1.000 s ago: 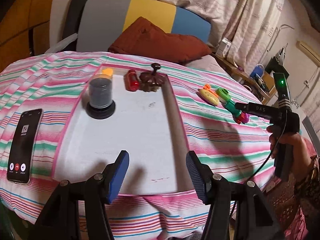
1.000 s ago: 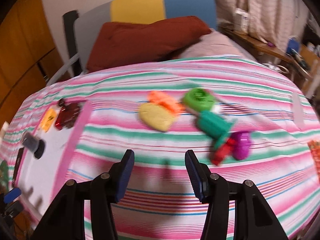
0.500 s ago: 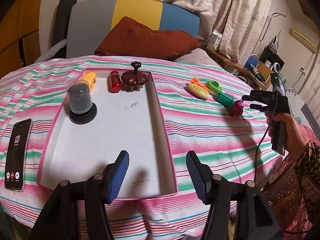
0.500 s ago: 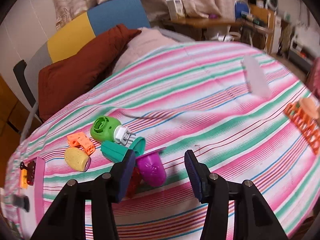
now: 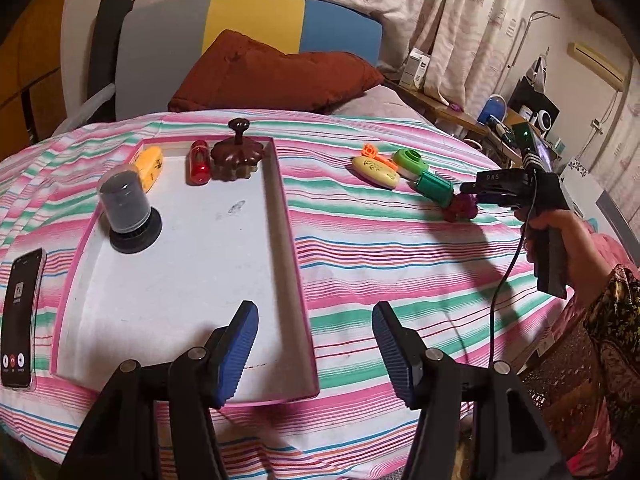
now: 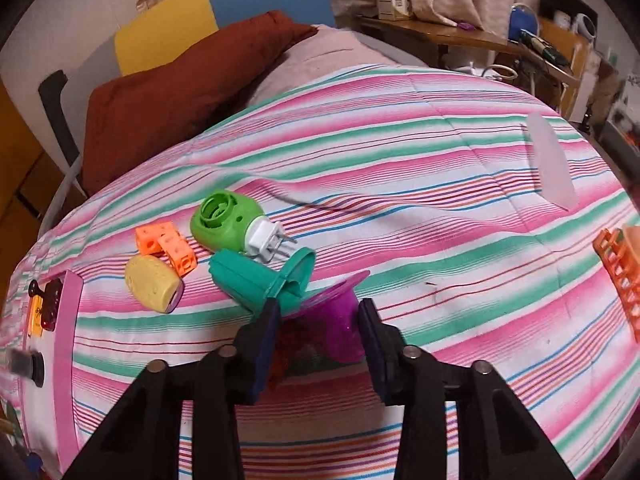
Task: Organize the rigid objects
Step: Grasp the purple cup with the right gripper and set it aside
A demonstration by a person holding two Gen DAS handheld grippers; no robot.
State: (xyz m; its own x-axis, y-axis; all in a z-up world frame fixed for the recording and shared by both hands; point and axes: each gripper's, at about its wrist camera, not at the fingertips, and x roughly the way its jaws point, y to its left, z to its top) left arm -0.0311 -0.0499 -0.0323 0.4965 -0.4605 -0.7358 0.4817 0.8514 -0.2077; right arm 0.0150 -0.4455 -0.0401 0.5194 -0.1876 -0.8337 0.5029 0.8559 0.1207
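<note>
A bed covered by a pink, green and white striped blanket [image 5: 400,248] filled both views, with a rust-red pillow [image 5: 272,76] against a grey, yellow and blue headboard [image 5: 256,20]. Pale curtains [image 5: 460,12] hung behind, beside a cluttered wooden shelf [image 6: 460,36].

A white tray with a pink rim [image 5: 288,216] lay on the blanket, holding a dark capped cylinder [image 5: 126,204], a yellow piece, a red piece and a brown knobbed mould [image 5: 238,156]. A phone [image 5: 20,316] lay left of the tray.

The right gripper [image 6: 318,326] had just been closing around a purple cup [image 6: 340,328]; whether its pads pressed the cup could not be told. The cup sat beside a teal funnel [image 6: 256,280], a green plug-in [image 6: 224,220], an orange block and a yellow oval. White letters on the right gripper's body looked like "DAS".

The left gripper [image 5: 314,344] hovered open at the tray's near corner.
</note>
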